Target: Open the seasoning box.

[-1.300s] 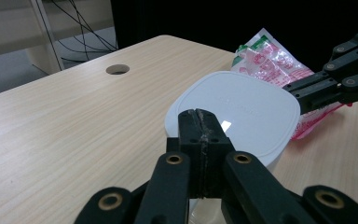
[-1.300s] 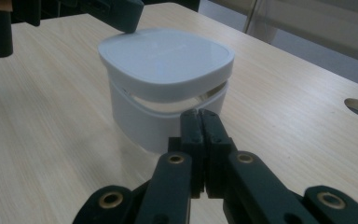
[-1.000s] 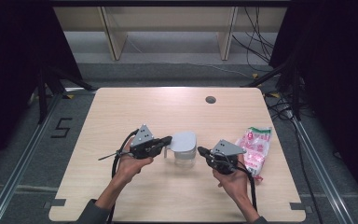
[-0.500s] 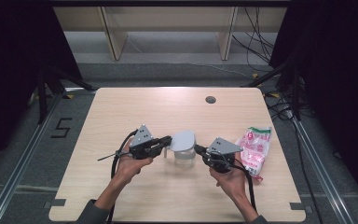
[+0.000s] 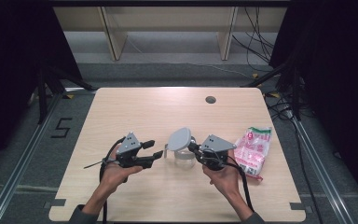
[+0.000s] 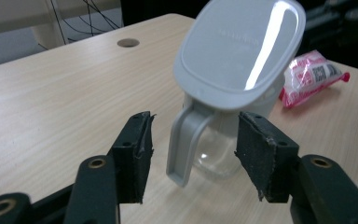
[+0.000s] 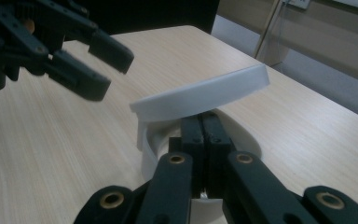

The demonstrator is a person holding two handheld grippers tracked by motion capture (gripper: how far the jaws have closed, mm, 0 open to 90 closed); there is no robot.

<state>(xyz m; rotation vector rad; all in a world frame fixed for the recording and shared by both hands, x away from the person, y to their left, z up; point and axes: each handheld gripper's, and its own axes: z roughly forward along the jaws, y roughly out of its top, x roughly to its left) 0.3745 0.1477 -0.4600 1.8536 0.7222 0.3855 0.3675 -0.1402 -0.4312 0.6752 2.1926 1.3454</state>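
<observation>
Pale wooden table (image 5: 135, 112) with a cable hole (image 5: 210, 99), dark surroundings.

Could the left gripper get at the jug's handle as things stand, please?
Probably yes: the left gripper has just been opening, and the handle of the jug faces the gap between its jaws with only bare table around.

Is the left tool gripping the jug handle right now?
No, in the left gripper view the left tool stands open, its pads clear of the jug handle on both sides.
</observation>
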